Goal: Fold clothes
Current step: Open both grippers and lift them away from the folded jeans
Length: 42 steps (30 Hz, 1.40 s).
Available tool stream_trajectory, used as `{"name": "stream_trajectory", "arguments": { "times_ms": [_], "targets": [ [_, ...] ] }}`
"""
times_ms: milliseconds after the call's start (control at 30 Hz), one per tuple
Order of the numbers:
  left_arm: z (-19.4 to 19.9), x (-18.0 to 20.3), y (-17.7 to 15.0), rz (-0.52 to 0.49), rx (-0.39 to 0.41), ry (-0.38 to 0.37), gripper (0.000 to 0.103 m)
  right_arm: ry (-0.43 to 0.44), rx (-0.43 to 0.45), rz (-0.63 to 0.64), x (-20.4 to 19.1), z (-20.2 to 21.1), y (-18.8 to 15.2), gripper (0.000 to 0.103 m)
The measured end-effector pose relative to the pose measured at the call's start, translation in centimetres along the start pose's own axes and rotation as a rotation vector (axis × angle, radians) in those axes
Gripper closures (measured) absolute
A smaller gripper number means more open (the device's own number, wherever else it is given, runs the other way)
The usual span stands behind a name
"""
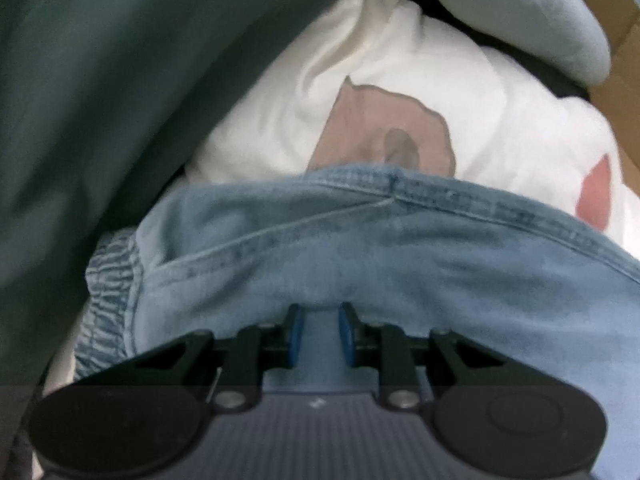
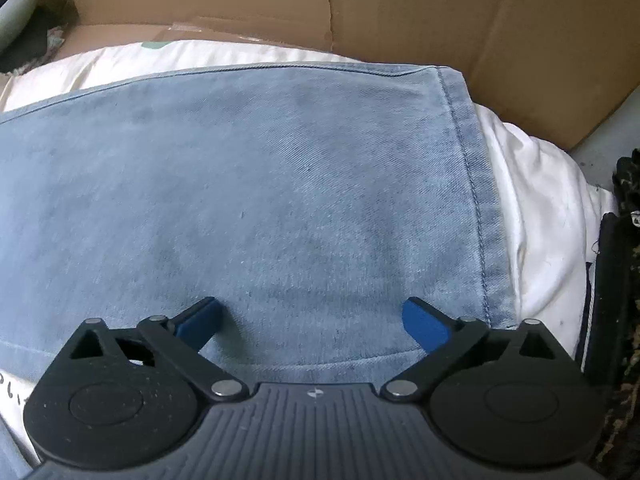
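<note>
Left wrist view: the left gripper point(image 1: 320, 334) sits low in the frame, its jaws clamped on a pinch of the jeans point(image 1: 360, 248), a ridge of denim squeezed up between the blue pads point(image 1: 294, 336). The jeans fill the lower half of the frame, with a stitched seam running across the middle and a gathered elastic waistband point(image 1: 110, 292) bunched at the lower left. Behind the jeans, in the centre, lies a white cloth point(image 1: 400, 92) carrying a brownish print point(image 1: 380, 132) and a red patch point(image 1: 596, 196) at the right edge. A dark green fabric point(image 1: 80, 100) covers the whole left side, and a pale blue fabric point(image 1: 552, 20) sits at the upper right, with cardboard point(image 1: 624, 60) just past it.

Right wrist view: the right gripper point(image 2: 316, 326) hovers at the bottom, jaws wide apart, nothing between them, blue pads point(image 2: 424, 328) just above the denim. Here the jeans point(image 2: 260, 180) lie flat and smooth across most of the frame, a stitched hem running down the right side. The white cloth point(image 2: 536, 200) shows beneath, peeking out along the top and right edges. Cardboard point(image 2: 440, 12) spans the top of the frame, and something dark and patterned point(image 2: 624, 260) stands at the far right edge.
</note>
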<state>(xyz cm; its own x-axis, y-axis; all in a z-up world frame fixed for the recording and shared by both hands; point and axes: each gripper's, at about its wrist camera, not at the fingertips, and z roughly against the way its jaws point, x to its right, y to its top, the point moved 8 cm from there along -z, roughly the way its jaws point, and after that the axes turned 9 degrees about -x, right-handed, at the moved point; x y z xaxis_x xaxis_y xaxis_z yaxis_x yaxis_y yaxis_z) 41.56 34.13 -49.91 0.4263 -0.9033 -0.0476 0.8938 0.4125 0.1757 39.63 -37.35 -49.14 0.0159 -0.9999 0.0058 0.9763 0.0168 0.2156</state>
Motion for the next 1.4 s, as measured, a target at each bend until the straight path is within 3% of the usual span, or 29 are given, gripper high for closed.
{"name": "stream_trajectory", "arguments": {
  "times_ms": [100, 333, 400, 433, 467, 500, 533, 567, 600, 633, 767, 900, 1033, 1167, 1400],
  "targets": [
    [-0.2, 0.0, 0.2, 0.013, -0.015, 0.000, 0.081, 0.007, 0.027, -0.012, 0.0, 0.0, 0.0, 0.001],
    [0.3, 0.0, -0.5, -0.059, -0.006, -0.014, 0.080, 0.015, 0.082, 0.007, 0.1, 0.1, -0.2, 0.001],
    [0.9, 0.0, -0.7, -0.062, 0.002, -0.022, 0.072, 0.013, 0.083, 0.021, 0.1, 0.5, -0.2, 0.004],
    [1.3, 0.0, -0.9, -0.063, 0.006, -0.026, 0.067, 0.022, 0.091, 0.037, -0.1, 1.1, -0.1, 0.011],
    [2.0, 0.2, -1.0, -0.077, 0.019, -0.033, 0.061, 0.031, 0.099, 0.053, -0.2, 1.7, 0.0, 0.023],
    [2.9, 0.5, -1.1, -0.112, 0.035, -0.042, 0.061, 0.040, 0.106, 0.069, -0.3, 2.4, 0.1, 0.042],
    [4.0, 0.8, -1.2, -0.151, 0.051, -0.052, 0.060, 0.049, 0.114, 0.085, -0.5, 3.0, 0.2, 0.052],
    [5.1, 1.1, -1.3, -0.191, 0.067, -0.062, 0.052, 0.057, 0.122, 0.101, -0.6, 3.6, 0.3, 0.063],
    [6.0, 1.2, -1.4, -0.208, 0.083, -0.080, 0.041, 0.066, 0.129, 0.117, -0.7, 4.2, 0.3, 0.063],
    [7.0, 1.3, -1.6, -0.220, 0.100, -0.101, 0.038, 0.075, 0.137, 0.133, -0.9, 4.9, 0.4, 0.063],
    [8.5, 1.2, -2.5, -0.228, 0.160, -0.120, 0.037, 0.110, 0.167, 0.196, -1.4, 7.3, 0.7, 0.063],
    [9.5, 0.4, -4.3, -0.230, 0.184, -0.097, 0.038, 0.133, 0.137, 0.220, -2.1, 7.0, -0.4, 0.063],
    [9.6, -1.4, -7.5, -0.189, 0.150, -0.111, 0.038, 0.187, 0.128, 0.181, -2.8, 7.2, -1.5, 0.063],
    [10.2, -3.2, -11.3, -0.164, 0.121, -0.119, 0.038, 0.218, 0.116, 0.220, -3.3, 8.3, -3.7, 0.063],
    [13.4, -4.7, -17.7, -0.073, 0.057, -0.172, 0.038, 0.285, 0.047, 0.225, -1.0, 13.5, -8.8, 0.059]
  ]
}}
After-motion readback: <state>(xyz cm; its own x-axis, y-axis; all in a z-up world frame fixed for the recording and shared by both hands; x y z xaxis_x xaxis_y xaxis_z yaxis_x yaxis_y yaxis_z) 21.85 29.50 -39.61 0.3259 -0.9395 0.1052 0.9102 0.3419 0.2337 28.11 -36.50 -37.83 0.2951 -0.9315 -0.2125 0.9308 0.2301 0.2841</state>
